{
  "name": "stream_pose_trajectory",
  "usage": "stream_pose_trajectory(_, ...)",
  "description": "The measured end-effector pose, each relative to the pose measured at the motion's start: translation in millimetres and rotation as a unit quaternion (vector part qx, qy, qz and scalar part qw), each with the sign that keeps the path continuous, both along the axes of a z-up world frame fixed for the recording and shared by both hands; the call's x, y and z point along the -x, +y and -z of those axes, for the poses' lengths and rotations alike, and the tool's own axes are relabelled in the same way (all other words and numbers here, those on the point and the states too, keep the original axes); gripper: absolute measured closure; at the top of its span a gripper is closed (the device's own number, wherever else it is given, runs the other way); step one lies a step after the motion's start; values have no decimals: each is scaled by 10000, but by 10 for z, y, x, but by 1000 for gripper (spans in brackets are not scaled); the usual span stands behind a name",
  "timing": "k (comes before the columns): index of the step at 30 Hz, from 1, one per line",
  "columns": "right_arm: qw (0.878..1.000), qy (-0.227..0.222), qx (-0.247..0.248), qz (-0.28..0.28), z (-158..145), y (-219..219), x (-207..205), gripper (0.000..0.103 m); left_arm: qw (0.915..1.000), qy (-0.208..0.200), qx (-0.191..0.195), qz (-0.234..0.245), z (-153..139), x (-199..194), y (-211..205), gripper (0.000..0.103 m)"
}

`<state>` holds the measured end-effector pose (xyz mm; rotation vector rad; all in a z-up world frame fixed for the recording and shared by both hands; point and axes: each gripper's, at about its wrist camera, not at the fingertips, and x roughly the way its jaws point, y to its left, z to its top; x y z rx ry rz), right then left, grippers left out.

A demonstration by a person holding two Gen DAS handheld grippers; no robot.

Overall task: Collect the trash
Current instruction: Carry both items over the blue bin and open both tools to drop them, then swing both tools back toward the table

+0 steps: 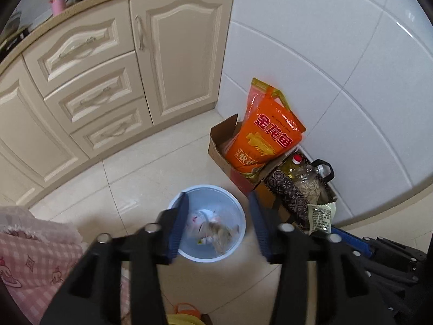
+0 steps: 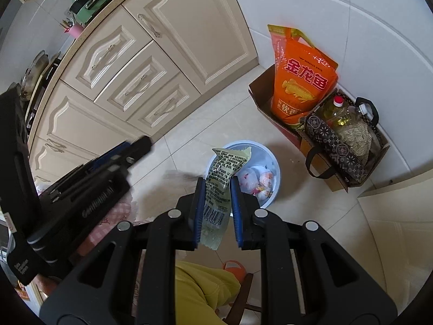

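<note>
On a glossy cream tile floor (image 1: pixel 140 168), in the corner where cream kitchen cabinets (image 1: pixel 113 75) meet a white tiled wall (image 1: pixel 324 54), a pale blue bin (image 1: pixel 235 211) stands just beside a cardboard box (image 1: pixel 219 151) holding an orange rice bag (image 1: pixel 266 135) and a patterned bag (image 2: pixel 338 146) with oil bottles. The left claw (image 1: pixel 219 203) hangs above the bin with its jaws apart and nothing between them; crumpled wrappers (image 1: pixel 213 230) lie inside the bin. The right claw (image 2: pixel 217 180) is clamped on a pale green snack wrapper (image 2: pixel 222 178), held over the bin's near rim.
</note>
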<state>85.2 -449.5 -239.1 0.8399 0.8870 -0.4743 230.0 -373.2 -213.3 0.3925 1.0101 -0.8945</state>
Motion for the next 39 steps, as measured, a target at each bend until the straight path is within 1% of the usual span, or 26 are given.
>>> stream_pose_trajectory(4, 10000, 48, 0, -63, 21, 22, -71, 84, 9999, -28, -93, -134, 25, -55, 93, 57)
stream_pose_trajectory(7, 9998, 71, -5, -179, 27, 37, -152, 84, 9996, -33, -90, -265, 6, -81, 210, 57)
stream_pose_trajectory(13, 9988, -51, -11, -495, -32, 123, -388, 81, 9979, -255, -32, -588, -100, -150, 481, 57)
stream_pose_trajectory(15, 9986, -21, 22, -525, -40, 158, -433, 75, 9969, -319, -73, -716, -120, -192, 551, 57)
stream_pose_trajectory(17, 9986, -26, 25, -527, -47, 187, -449, 52, 9961, -294, -73, -833, -129, -246, 617, 57)
stream_pose_trajectory(23, 9986, -5, 20, -522, -59, 236, -450, 52, 9954, -266, -101, -912, -124, -295, 697, 57)
stream_pose_trajectory(32, 9987, 22, 54, -507, -124, 297, -366, 52, 9971, -225, -7, -730, -185, -111, 716, 57)
stream_pose_trajectory(39, 9988, -81, 94, -470, -245, 398, -213, 52, 9969, -215, 39, -759, -299, 47, 842, 57)
